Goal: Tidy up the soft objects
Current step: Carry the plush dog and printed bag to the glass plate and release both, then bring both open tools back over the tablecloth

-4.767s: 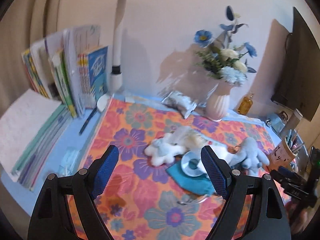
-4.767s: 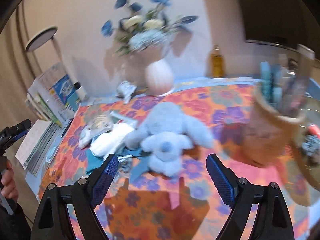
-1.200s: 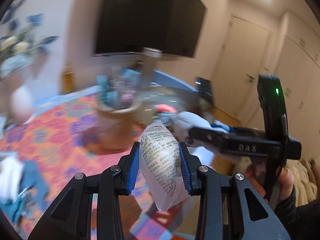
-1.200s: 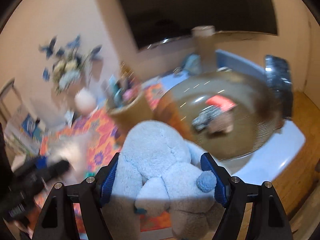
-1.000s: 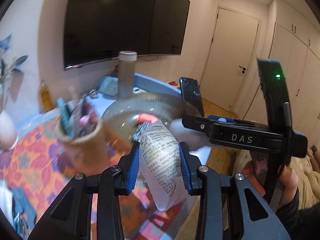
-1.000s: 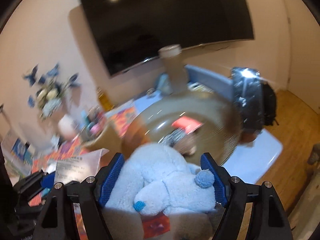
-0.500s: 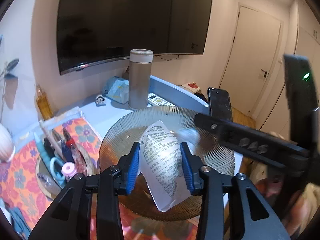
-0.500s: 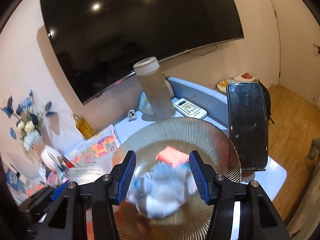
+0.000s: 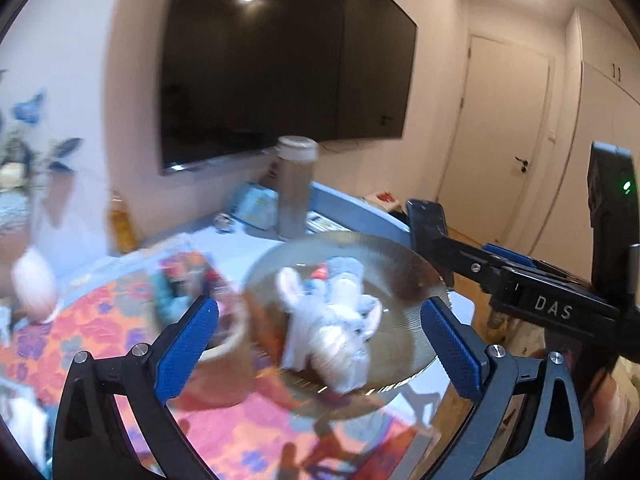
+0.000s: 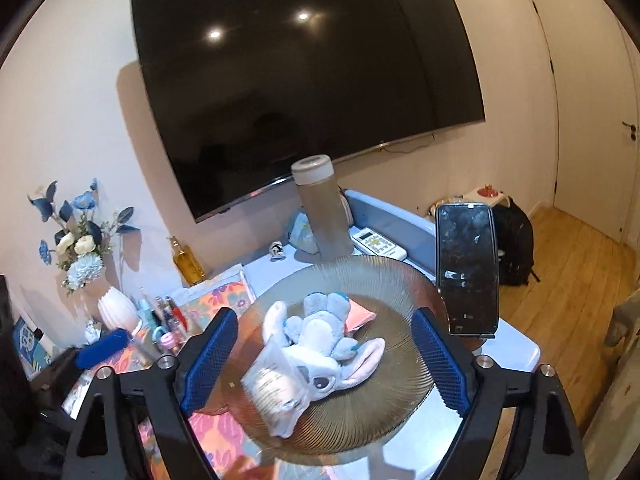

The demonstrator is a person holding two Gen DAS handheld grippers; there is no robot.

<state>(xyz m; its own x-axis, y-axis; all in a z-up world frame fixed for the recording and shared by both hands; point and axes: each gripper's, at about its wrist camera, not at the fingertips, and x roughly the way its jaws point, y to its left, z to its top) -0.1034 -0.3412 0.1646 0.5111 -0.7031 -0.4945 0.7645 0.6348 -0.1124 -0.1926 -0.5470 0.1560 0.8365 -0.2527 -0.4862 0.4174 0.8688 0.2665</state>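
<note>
Plush toy (image 10: 320,344) and packet (image 10: 276,388) lay in glass bowl (image 10: 400,280), frame centre; both grippers (image 9: 316,344) (image 10: 320,364) spread, empty. Drop step looked done; next, fetch remaining soft items.

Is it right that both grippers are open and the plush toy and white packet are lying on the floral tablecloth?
Not quite. Both the left gripper and right gripper are open, but the plush toy and white packet lie in the ribbed glass plate, not on the tablecloth. The right wrist view shows it clearly.
</note>
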